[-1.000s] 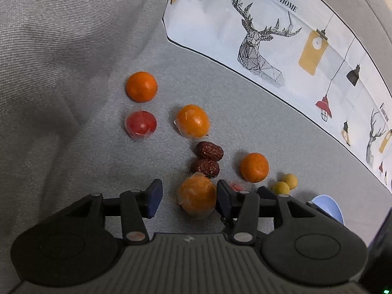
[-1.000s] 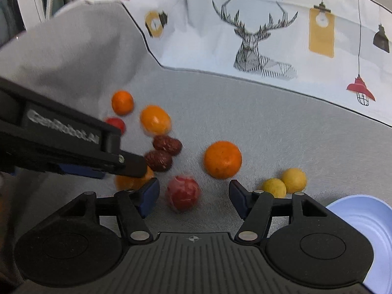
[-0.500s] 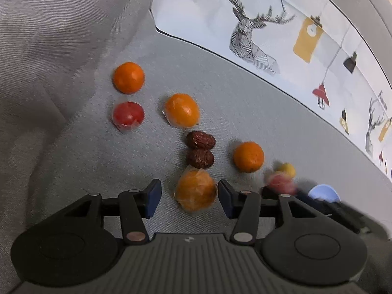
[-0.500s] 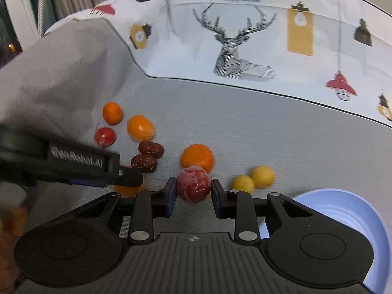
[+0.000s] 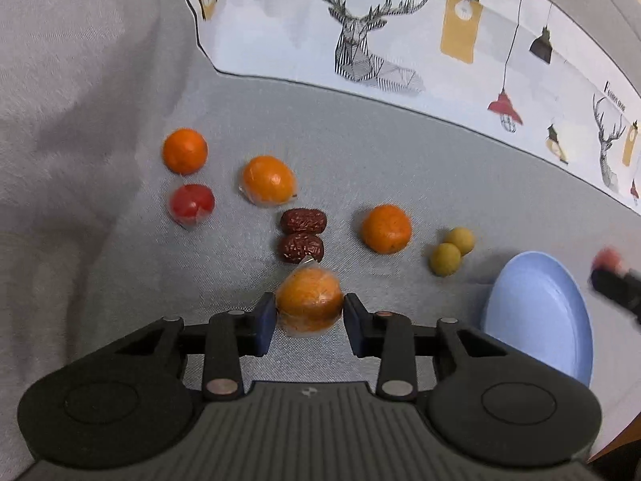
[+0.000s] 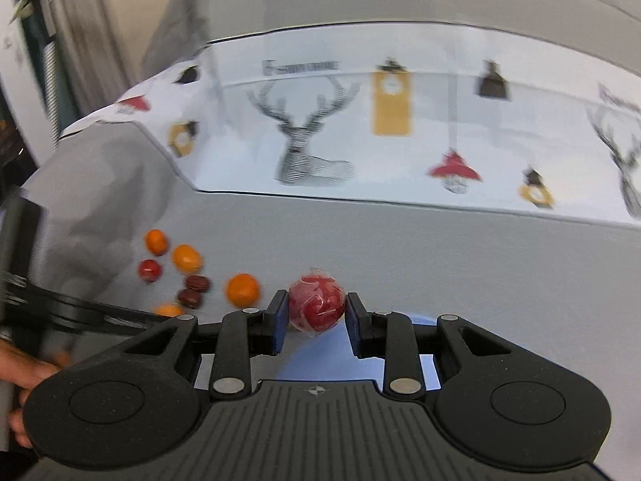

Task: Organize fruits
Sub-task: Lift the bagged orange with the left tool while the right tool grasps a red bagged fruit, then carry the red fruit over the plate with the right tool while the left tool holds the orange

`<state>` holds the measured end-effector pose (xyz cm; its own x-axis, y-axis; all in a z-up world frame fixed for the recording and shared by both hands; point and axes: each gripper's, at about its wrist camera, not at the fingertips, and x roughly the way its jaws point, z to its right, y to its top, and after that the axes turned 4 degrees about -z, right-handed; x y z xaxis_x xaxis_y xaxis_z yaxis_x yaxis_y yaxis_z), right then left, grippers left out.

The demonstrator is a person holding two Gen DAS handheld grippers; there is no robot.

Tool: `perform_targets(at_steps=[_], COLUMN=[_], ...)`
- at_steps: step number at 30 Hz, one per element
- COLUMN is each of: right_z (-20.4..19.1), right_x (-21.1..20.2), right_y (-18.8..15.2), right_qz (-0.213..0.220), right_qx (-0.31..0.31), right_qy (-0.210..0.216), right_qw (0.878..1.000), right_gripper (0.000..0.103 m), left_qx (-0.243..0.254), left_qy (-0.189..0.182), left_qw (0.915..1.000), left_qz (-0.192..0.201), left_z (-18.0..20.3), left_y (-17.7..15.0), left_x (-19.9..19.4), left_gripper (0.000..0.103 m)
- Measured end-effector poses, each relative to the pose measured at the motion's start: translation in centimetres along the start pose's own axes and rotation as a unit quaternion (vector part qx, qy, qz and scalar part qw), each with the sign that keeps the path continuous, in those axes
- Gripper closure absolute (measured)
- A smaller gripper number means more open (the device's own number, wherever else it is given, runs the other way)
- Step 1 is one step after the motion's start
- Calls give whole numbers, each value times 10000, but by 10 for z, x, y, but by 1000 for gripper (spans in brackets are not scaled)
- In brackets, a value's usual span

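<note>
Two fruits are in hand at once. The right gripper (image 6: pixel 316 314) is clenched on a wrapped red fruit (image 6: pixel 317 303) and hangs above the blue plate (image 6: pixel 320 356), whose rim shows under its fingers; I'd say the carry is nearly over and the drop is next. That calls for lowering over the plate's middle and letting go gently, so the round fruit does not roll out. The left gripper (image 5: pixel 309 318) has its pads touching both sides of a wrapped orange (image 5: pixel 309 302) on the grey cloth (image 5: pixel 100 260), just in front of two dates (image 5: pixel 301 233); it looks gripped, but whether it is lifted I cannot tell.

Only the left view shows the whole plate (image 5: pixel 537 312), nothing in it, and two yellow fruits (image 5: pixel 450 250) beside it. Only the right view shows the red fruit sharply; in the left it is a blur at the edge.
</note>
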<state>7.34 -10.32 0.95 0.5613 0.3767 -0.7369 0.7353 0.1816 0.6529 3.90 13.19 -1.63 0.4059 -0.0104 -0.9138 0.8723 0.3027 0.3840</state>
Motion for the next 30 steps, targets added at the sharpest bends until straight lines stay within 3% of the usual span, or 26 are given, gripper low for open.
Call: perform_targets(at_steps=[5, 15, 30], right_z=[28, 53, 70], right_x=[2, -16, -14], right_y=[-19, -26, -31], right_qz=[-239, -82, -124], right_qx=[430, 158, 131], right_qy=[-72, -345, -485], right_qw=[9988, 9992, 9987], right_gripper=[72, 72, 72], left_qx=[99, 317, 374], left_qy=[67, -109, -204], left_qw=[9999, 9990, 9983], left_qz=[63, 303, 395], left_z=[12, 46, 59], left_y=[0, -4, 1], left_x=[-13, -19, -11], left_gripper=[63, 63, 63])
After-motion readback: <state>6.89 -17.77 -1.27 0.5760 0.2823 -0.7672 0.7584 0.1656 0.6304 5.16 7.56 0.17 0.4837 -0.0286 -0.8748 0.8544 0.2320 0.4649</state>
